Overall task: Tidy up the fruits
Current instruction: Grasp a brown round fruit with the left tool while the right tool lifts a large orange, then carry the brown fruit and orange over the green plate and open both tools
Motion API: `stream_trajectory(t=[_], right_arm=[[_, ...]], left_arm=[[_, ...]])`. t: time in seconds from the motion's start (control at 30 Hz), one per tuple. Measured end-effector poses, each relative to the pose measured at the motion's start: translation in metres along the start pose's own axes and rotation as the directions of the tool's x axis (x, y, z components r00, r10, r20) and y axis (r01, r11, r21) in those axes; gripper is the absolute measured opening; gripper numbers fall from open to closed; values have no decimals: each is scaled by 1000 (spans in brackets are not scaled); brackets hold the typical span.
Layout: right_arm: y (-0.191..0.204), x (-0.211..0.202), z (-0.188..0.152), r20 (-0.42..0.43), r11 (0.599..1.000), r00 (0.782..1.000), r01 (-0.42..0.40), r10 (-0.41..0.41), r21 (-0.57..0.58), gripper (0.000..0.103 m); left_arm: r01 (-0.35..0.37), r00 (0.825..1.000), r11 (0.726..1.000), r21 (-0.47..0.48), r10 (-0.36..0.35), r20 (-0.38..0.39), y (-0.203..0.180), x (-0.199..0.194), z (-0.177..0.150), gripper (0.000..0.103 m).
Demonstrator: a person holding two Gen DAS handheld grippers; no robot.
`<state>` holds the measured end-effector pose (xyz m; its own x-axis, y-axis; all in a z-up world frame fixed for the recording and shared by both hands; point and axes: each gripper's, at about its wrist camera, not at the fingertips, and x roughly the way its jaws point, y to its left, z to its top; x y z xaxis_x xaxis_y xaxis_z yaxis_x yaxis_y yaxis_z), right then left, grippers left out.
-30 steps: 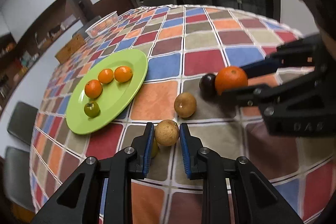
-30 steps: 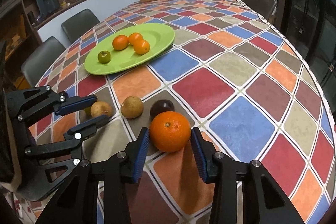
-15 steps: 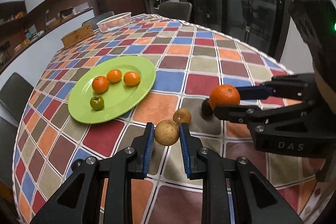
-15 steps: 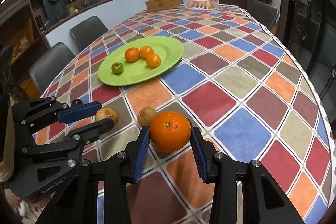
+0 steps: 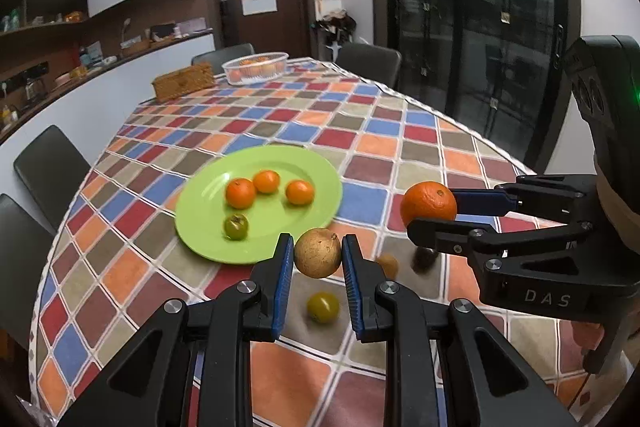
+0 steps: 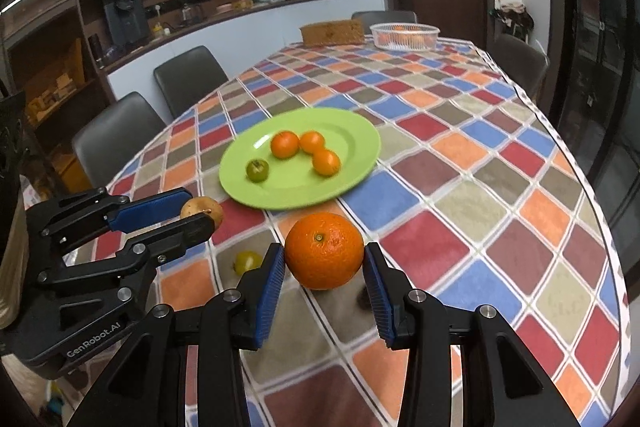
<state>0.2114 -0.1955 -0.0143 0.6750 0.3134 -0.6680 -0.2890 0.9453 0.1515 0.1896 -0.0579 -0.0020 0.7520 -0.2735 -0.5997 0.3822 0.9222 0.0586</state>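
both tongs point(image 5: 317, 255) point(image 6: 324, 259) have lifted one fruit each; four on plate point(image 5: 320, 183).

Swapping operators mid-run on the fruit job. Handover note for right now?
Left gripper: shut on the brown round fruit, held clear of the table.
Right gripper: shut on the large orange, also held clear of the table.
Green plate: three small oranges and one green fruit already on it.
On the checked tablecloth, near the plate: a yellow-green fruit, a second brown fruit and a dark fruit.
Left to do, likely: set both held fruits on the plate, then fetch the three loose ones.
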Motion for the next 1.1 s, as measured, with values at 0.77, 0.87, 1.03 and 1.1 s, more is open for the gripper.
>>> stream_trajectory(t=[0.77,0.87,1.03,1.1], right_arm=[[20,64,83,-45,997,998,-47,44,-68,42],[21,77,89,-71,996,995,-73,69,-54,42],[23,104,96,-130,995,987,-100,96,-28,42],[24,113,98,-151,995,984,-101,97,-19,42]], left_arm=[[-61,998,996,-63,59,-33,74,37,40,25],[-33,998,997,-76,29,-53,84,49,43,25],[-1,997,994,-106,-7,-83,100,69,44,25],[9,995,992,-127,-22,-102,108,79,43,25]])
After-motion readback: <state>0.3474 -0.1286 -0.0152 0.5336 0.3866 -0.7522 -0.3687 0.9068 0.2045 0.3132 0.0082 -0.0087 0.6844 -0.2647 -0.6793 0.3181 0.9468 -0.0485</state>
